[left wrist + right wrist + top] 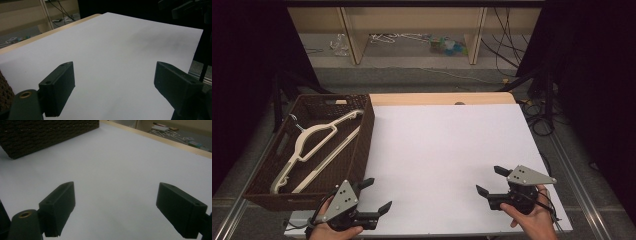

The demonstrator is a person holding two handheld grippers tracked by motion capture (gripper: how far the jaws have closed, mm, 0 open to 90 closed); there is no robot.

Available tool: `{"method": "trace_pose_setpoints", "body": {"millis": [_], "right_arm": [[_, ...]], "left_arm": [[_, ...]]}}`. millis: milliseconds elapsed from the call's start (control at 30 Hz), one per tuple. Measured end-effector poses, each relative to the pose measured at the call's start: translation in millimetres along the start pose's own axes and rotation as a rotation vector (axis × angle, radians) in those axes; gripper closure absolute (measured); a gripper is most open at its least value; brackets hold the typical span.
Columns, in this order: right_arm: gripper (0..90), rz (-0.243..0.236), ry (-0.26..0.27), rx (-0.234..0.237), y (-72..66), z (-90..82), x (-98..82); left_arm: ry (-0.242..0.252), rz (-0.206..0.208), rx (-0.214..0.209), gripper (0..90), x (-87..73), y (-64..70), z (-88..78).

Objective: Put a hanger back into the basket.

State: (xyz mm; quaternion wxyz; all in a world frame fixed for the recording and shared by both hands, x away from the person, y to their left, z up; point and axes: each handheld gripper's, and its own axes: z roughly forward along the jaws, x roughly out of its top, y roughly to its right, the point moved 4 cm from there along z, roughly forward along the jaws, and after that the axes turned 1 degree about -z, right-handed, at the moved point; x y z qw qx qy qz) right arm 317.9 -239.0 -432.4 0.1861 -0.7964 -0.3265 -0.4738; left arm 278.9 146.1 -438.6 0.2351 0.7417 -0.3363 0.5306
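Observation:
A dark brown woven basket (362, 135) stands at the table's left, holding two cream hangers (319, 132) laid lengthwise. My left gripper (377, 194) is held near the front edge, just right of the basket's near corner, its jaws wide apart with nothing between them. In the left gripper view its jaws (115, 90) frame bare white table. My right gripper (492, 180) sits at the front right, open and empty, pointing left. The right gripper view has its jaws (116, 210) wide apart over the white surface, with the basket (45, 135) far off at the upper left.
The white table top (447, 150) has a wooden strip (442, 98) along its far edge. Beyond it stand shelf legs (352, 35), cables and small clutter on the floor. Dark curtains flank both sides.

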Motion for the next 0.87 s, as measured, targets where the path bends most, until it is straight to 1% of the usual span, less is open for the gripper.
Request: {"method": "trace_pose_setpoints", "body": {"millis": [33,67,100,133,167,200,233,267,300,367,400,433,567,600,700,733,767,800,867], "right_arm": [[16.5,0.004,-0.002,0.000,-1.2,-1.5,-0.3],[16.5,0.001,0.000,-0.010,-2.0,-3.6,-0.5],[16.4,0.001,0.017,-0.006,-3.5,-4.7,-0.4],[16.4,0.001,0.025,-0.001,-4.7,-5.6,-0.6],[16.4,0.003,0.027,-0.005,-5.8,-7.0,-1.0],[16.4,0.008,0.032,0.003,-7.8,-7.5,-1.9],[16.4,0.001,0.027,0.009,-8.5,-8.5,-3.0],[16.4,0.003,0.036,0.001,-9.4,-8.8,-3.8],[16.4,-0.002,0.031,-0.002,-9.4,-9.9,-4.7],[16.4,0.003,0.029,0.000,-9.6,-10.7,-5.5],[16.4,-0.001,0.040,0.000,-9.3,-9.6,-5.7],[16.4,0.000,0.028,0.010,-9.3,-9.9,-5.9],[16.4,-0.002,0.033,-0.005,-8.5,-9.8,-6.3],[16.4,-0.003,0.033,-0.005,-8.4,-9.8,-6.5],[16.4,0.001,0.037,-0.004,-8.3,-10.0,-6.4],[16.4,-0.002,0.036,-0.005,-8.1,-9.9,-6.4],[16.4,-0.002,0.036,-0.002,-8.3,-10.0,-6.4],[16.4,-0.004,0.035,-0.004,-8.1,-9.8,-6.6],[16.4,-0.004,0.033,-0.003,-8.0,-9.6,-6.8]], "left_arm": [[0.002,0.002,0.003,16.9,-0.3,-0.7,0.0],[0.001,0.002,0.006,16.9,-0.6,-1.7,-0.1],[0.002,-0.009,0.008,16.9,-1.0,-2.1,0.0],[0.002,-0.009,0.011,16.9,-1.1,-2.8,0.0],[0.003,-0.003,0.011,16.9,-1.2,-3.7,0.2],[0.001,-0.004,0.012,16.9,-1.5,-3.9,0.2],[0.002,-0.006,0.011,16.9,-1.5,-3.9,0.2],[0.003,-0.007,0.010,16.9,-1.5,-4.1,0.2],[0.004,-0.008,0.009,16.9,-1.3,-4.2,0.2],[0.001,-0.002,0.011,16.9,-1.1,-4.1,-0.2],[0.000,-0.003,0.011,16.9,-1.0,-3.8,-0.3],[0.003,-0.012,0.008,16.9,-1.0,-3.2,-0.2],[0.016,-0.001,0.004,16.9,0.3,-4.1,-0.1],[0.016,-0.018,0.006,16.9,-0.1,-3.2,0.0],[0.017,-0.020,0.007,16.9,-0.1,-3.2,0.1],[0.007,0.009,0.009,16.9,0.4,-4.7,-0.9],[0.010,-0.010,0.010,16.9,0.1,-3.5,-0.7],[0.009,-0.002,0.010,16.9,0.4,-3.7,-0.9],[0.012,-0.011,0.007,16.9,0.5,-3.0,-0.8]]}}
